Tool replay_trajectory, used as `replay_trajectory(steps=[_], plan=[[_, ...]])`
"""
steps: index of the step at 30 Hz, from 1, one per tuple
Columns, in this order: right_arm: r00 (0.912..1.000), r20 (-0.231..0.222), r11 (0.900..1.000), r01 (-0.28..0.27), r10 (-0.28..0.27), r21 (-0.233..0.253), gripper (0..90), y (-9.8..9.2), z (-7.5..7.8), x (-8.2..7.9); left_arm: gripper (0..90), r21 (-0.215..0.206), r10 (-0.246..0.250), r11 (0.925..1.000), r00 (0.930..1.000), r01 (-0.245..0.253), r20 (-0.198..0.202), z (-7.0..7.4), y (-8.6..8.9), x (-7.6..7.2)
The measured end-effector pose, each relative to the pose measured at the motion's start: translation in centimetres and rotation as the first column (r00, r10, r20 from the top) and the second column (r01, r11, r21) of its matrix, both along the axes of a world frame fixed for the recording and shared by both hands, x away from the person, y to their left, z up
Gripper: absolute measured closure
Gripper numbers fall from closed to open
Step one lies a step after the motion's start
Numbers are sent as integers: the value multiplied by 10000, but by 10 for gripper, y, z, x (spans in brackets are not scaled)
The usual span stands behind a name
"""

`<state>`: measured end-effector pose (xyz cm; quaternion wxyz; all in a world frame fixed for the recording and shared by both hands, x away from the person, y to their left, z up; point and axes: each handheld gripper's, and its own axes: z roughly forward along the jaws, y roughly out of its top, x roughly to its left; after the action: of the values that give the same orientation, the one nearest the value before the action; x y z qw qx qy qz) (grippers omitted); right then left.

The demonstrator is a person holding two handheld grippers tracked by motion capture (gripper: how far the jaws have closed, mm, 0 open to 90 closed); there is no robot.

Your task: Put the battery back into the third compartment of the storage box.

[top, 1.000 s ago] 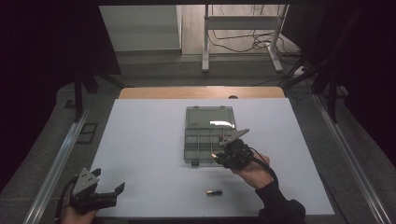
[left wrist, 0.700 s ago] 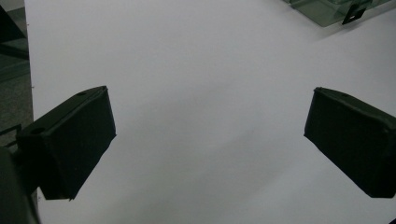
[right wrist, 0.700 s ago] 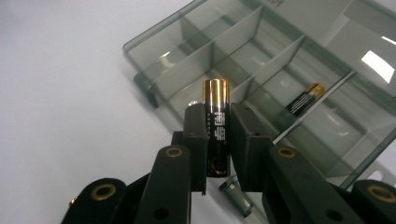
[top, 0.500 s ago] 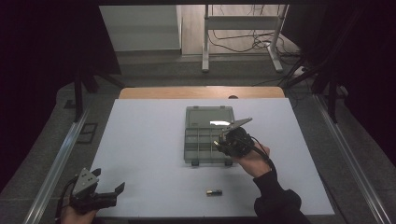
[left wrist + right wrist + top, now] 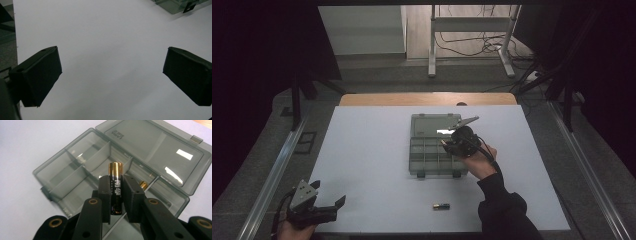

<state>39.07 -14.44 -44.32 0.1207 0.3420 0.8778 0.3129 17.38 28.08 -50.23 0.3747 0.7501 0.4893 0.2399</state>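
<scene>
- My right gripper (image 5: 117, 195) clamps a battery (image 5: 116, 188) upright, above the open box (image 5: 434, 150) at the table's (image 5: 362, 165) middle.
- My left gripper (image 5: 319, 207) is wide open, empty, at the near left corner.
- A second battery (image 5: 441, 206) lies near the front edge.

Glossy black-and-gold metal battery (image 5: 116, 188); smoky translucent plastic box (image 5: 75, 167); matt white tabletop (image 5: 362, 155).
</scene>
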Motion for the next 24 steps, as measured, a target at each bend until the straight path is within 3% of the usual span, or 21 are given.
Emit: replay_trajectory(steps=[19,22,24], plan=[[9945,-423,9948,941,-957,-384,768,7,-25,31,23,8,-24,10000,10000,24,11,0,0,0],[9943,-404,9944,966,-983,-418,753,10,-27,32,23,4,-24,10000,10000,24,13,0,0,0],[9940,-433,9947,990,-1001,-271,689,11,-27,31,23,2,-29,10000,10000,29,10,0,0,0]])
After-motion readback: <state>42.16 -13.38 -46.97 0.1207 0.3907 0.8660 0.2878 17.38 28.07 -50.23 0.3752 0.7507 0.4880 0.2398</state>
